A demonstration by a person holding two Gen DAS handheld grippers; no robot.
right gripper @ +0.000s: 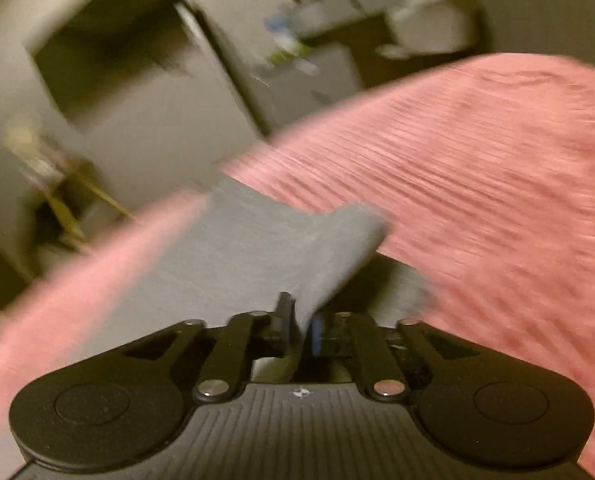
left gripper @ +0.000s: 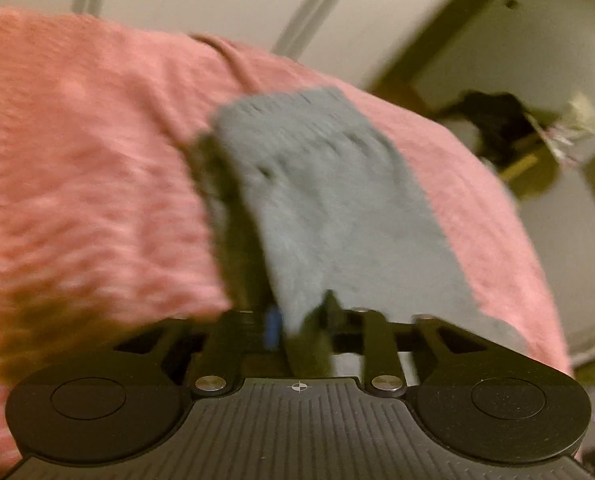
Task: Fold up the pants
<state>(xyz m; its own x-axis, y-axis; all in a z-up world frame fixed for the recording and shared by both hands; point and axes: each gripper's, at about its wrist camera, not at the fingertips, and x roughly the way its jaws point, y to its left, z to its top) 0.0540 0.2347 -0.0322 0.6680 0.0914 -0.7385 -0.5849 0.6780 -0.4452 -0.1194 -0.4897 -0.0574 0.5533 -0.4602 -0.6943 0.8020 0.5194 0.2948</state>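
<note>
Both frames are blurry, but the left gripper (left gripper: 297, 320) and right gripper (right gripper: 299, 332) each pinch the grey fabric pants (left gripper: 329, 200), which stretch forward from them over the pink textured blanket (left gripper: 77, 160).

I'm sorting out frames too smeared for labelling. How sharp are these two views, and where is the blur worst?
Left wrist view: the grey pants and pink blanket are motion-smeared, while the left tool body stays crisp. Right wrist view: heavier streaking across the blanket and background shelves; the right tool stays sharpest. Both are dim, warm-lit and fisheye-curved.
</note>
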